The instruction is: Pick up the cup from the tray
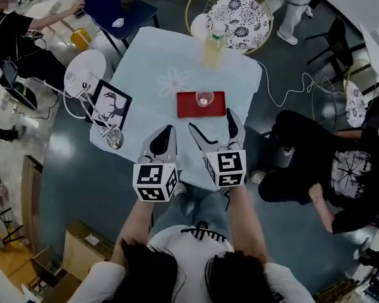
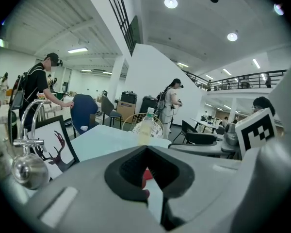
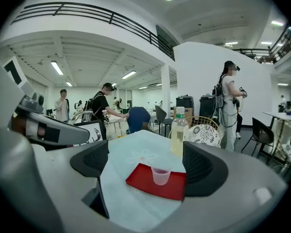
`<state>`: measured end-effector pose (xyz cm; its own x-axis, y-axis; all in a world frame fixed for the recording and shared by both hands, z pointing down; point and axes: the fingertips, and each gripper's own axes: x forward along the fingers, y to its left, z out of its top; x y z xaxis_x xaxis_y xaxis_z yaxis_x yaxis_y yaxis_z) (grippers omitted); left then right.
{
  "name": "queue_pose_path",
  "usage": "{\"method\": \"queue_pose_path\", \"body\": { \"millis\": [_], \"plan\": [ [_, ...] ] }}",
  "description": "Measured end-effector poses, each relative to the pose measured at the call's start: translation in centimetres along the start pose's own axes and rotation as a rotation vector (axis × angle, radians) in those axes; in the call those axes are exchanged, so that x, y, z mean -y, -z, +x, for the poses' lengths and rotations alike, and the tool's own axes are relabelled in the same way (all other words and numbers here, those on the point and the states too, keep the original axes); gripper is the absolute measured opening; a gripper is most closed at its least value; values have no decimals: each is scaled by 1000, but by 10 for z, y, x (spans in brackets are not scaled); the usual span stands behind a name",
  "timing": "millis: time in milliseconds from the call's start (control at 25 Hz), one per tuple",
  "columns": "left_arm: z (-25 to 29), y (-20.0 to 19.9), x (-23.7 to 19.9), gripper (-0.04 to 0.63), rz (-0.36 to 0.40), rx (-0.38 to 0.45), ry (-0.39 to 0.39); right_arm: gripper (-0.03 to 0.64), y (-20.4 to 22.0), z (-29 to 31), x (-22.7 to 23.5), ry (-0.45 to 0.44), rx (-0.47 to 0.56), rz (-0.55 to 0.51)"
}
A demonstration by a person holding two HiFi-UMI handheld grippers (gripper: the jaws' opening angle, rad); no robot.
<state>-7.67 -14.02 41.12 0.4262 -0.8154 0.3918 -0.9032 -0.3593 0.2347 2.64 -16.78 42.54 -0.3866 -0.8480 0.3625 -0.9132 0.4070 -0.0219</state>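
A small clear cup (image 1: 204, 98) stands upright on a red tray (image 1: 191, 107) in the middle of the pale blue table. In the right gripper view the cup (image 3: 160, 175) and the tray (image 3: 141, 178) lie straight ahead between the jaws, a short way off. My right gripper (image 1: 216, 129) hovers open over the table's near edge, just short of the tray, with nothing between its fingers. Beside it on the left, my left gripper (image 1: 166, 135) is shut and empty; in its own view the left gripper (image 2: 148, 174) shows its pads together, with a sliver of red tray behind.
A plastic bottle of yellowish drink (image 1: 214, 45) stands beyond the tray. On the table's left edge are a framed deer picture (image 1: 112, 104) and a metal tap-like stand (image 1: 96, 112). A person (image 1: 331, 163) sits at the right; chairs and a round white table (image 1: 87, 66) surround.
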Motion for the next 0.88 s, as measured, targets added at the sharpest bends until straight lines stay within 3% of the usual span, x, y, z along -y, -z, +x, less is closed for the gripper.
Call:
{"method": "queue_pose_path", "body": {
  "millis": [280,600,880],
  "plan": [
    [38,19,-24,0,-71,-35,-66,486,38,54,25,-1,-73,-40],
    [86,52,-36,0,-31,-117,-53,485,78,110,36,-54,-100,-12],
    [108,64,-48,0,-115,-137,-72,473,101,137,44,-51,-140,10]
  ]
}}
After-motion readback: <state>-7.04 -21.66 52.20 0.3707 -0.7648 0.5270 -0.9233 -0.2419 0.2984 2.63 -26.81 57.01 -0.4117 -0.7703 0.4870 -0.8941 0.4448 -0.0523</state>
